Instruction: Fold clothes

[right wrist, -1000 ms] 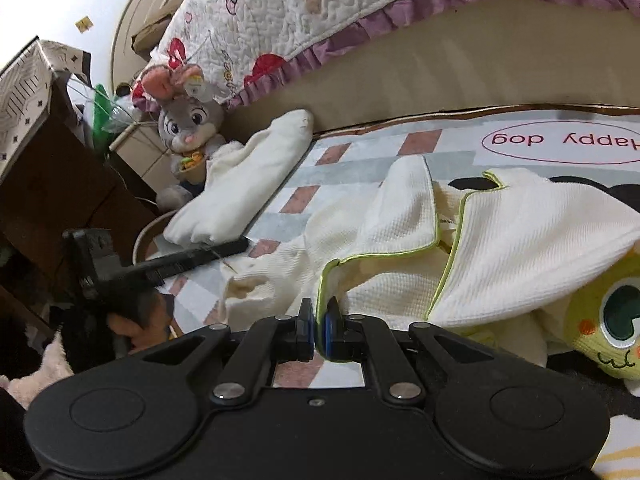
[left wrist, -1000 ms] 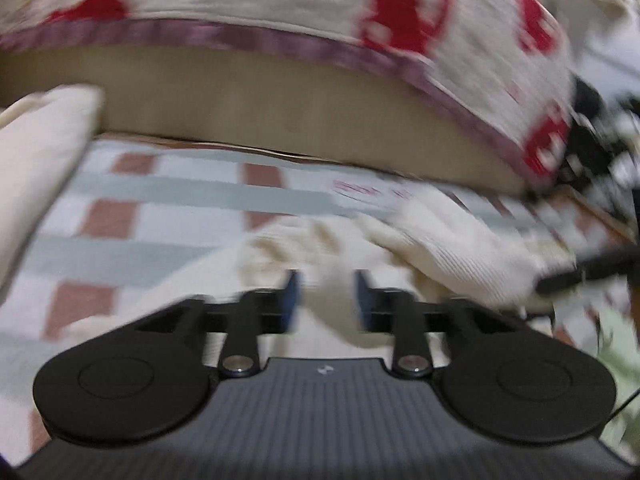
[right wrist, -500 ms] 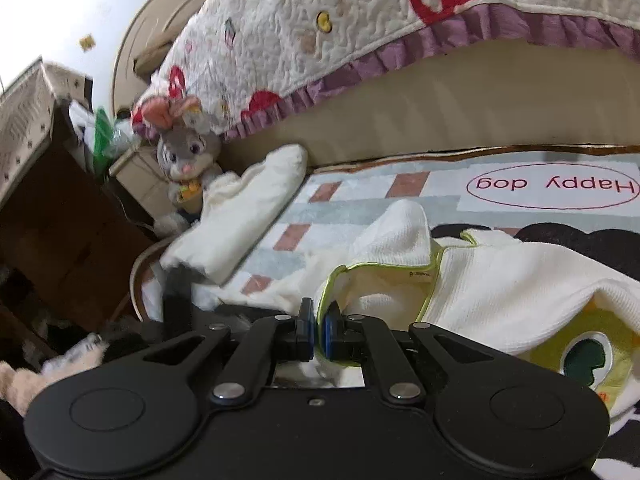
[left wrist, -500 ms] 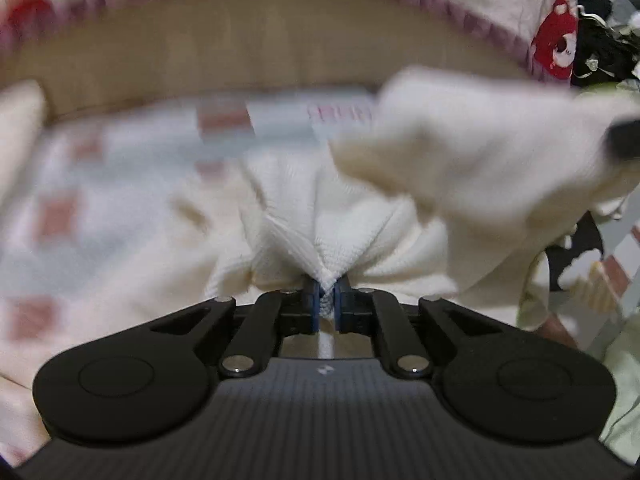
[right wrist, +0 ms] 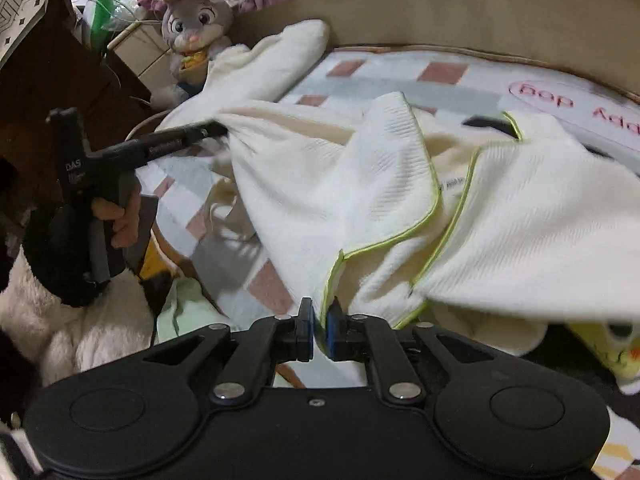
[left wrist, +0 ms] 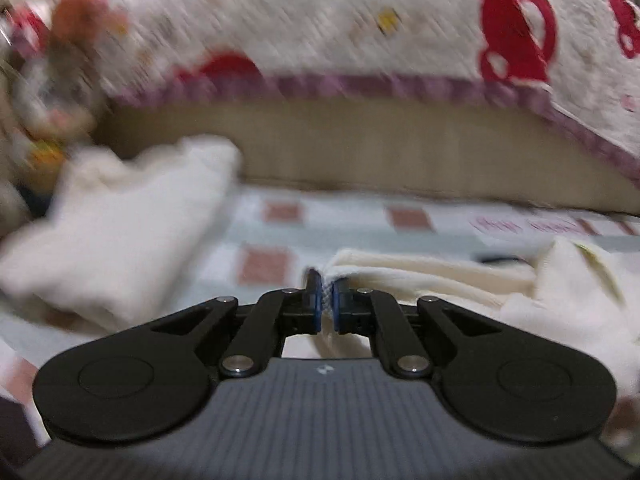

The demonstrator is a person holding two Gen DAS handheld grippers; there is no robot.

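Checked mat (right wrist: pixel 400 80) below the bed's quilt (left wrist: pixel 360 20), 1 cream garment (right wrist: pixel 340 184) spread across it near a plush rabbit (right wrist: pixel 196 20). Left gripper (left wrist: pixel 326 304) now pinched narrow on a garment edge, open around it 1 s ago; right gripper (right wrist: pixel 319 330) clamped on the green-trimmed hem throughout. Cloth pulled taut between both, no longer slack beside the mat's lettering. Probably stretched flat ahead of a fold. Folded white bundle (left wrist: pixel 120 232) left of the garment.

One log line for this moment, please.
left gripper: shut on cream waffle-knit garment with green piping | right gripper: shut on piped edge | garment stretched above checked mat
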